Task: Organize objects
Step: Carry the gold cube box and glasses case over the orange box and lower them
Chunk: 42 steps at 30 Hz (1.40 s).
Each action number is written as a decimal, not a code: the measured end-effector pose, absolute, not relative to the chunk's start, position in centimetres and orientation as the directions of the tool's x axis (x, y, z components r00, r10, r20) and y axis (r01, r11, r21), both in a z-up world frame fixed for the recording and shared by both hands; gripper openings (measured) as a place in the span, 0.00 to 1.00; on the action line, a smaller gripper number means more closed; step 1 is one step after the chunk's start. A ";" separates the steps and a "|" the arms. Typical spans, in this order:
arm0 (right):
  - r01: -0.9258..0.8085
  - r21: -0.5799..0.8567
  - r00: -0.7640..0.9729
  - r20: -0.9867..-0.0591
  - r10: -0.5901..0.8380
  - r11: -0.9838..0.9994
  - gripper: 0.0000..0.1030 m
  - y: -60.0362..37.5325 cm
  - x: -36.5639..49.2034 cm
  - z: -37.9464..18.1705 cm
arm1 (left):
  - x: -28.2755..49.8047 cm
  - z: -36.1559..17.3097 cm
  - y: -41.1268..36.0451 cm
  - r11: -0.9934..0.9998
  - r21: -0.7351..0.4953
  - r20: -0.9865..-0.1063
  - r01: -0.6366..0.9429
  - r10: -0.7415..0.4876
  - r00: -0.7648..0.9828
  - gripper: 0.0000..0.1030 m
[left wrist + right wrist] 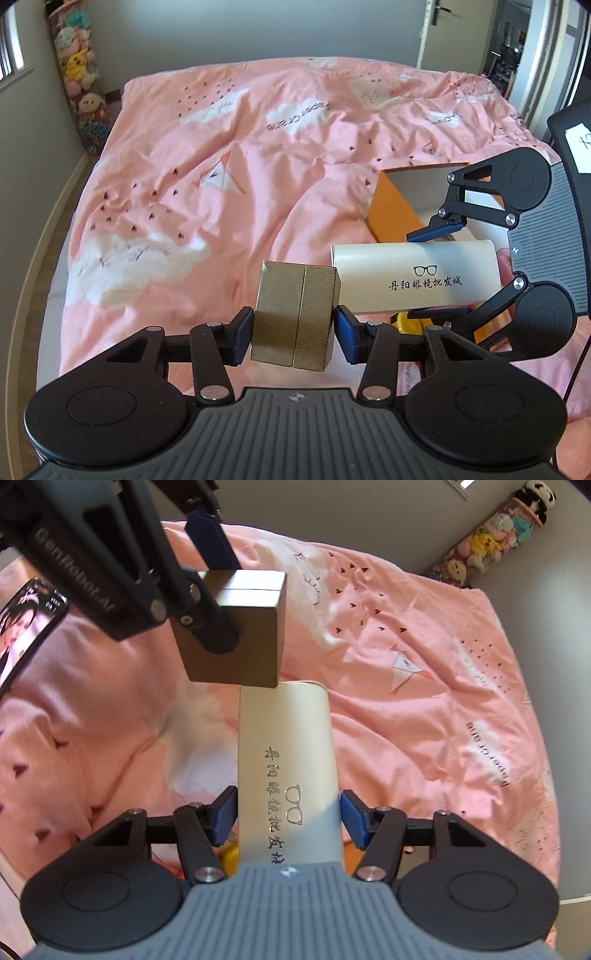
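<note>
We grip the stiff, light gold box (293, 317) in the left gripper (293, 334), its jaws clenched on its flat sides; the right gripper (288, 818) jaws bracket the smooth, slippery glasses case (288, 760), contact unclear.

a bed (229, 192) carries everything, spread with a rumpled pink duvet cover (177, 221) printed with white clouds, small dark birds and folded paper cranes. at the near right of the left wrist view an open orange box (395, 218) sits directly on the cover. a yellow object (406, 323) shows just near of it, mostly hidden. in the right wrist view a phone (26, 627) with a lit screen lies on the cover at the far left.
</note>
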State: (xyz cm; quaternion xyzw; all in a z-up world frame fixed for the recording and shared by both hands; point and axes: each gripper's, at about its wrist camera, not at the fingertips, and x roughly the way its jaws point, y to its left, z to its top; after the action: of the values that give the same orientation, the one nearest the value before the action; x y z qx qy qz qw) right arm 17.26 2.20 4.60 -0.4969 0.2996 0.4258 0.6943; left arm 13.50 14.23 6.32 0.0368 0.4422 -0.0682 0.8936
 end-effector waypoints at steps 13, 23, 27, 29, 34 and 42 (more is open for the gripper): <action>-0.848 -0.525 0.526 -0.817 0.236 0.070 0.59 -7.5 20.9 5.5 | 18.5 7.9 3.9 0.919 0.053 -0.771 0.390 -0.211 0.602 0.52; -0.829 -0.559 0.552 -0.808 0.206 0.030 0.59 -13.0 26.6 1.9 | 24.7 6.4 -2.4 0.873 0.083 -0.781 0.481 -0.242 0.576 0.52; -0.832 -0.554 0.540 -0.809 0.231 0.004 0.59 -13.3 28.8 -0.3 | 27.1 5.3 -3.7 0.862 0.111 -0.793 0.495 -0.224 0.567 0.52; -0.841 -0.541 0.523 -0.816 0.248 -0.004 0.59 -13.2 29.8 -1.4 | 28.1 4.6 -4.1 0.860 0.114 -0.800 0.498 -0.218 0.559 0.52; -0.856 -0.518 0.491 -0.818 0.301 -0.011 0.59 -13.2 32.3 -4.1 | 30.0 3.2 -4.6 0.846 0.135 -0.810 0.515 -0.205 0.550 0.52; -0.879 -0.473 0.418 -0.821 0.389 -0.054 0.59 -12.5 34.4 -6.9 | 32.1 1.2 -4.9 0.826 0.166 -0.827 0.539 -0.181 0.532 0.52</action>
State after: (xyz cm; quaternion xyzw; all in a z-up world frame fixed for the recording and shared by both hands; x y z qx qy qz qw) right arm 34.37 -12.46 -6.92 -0.5367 0.2284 0.4887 0.6488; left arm 32.12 -4.87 1.22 0.2059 0.4348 -0.2115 0.8508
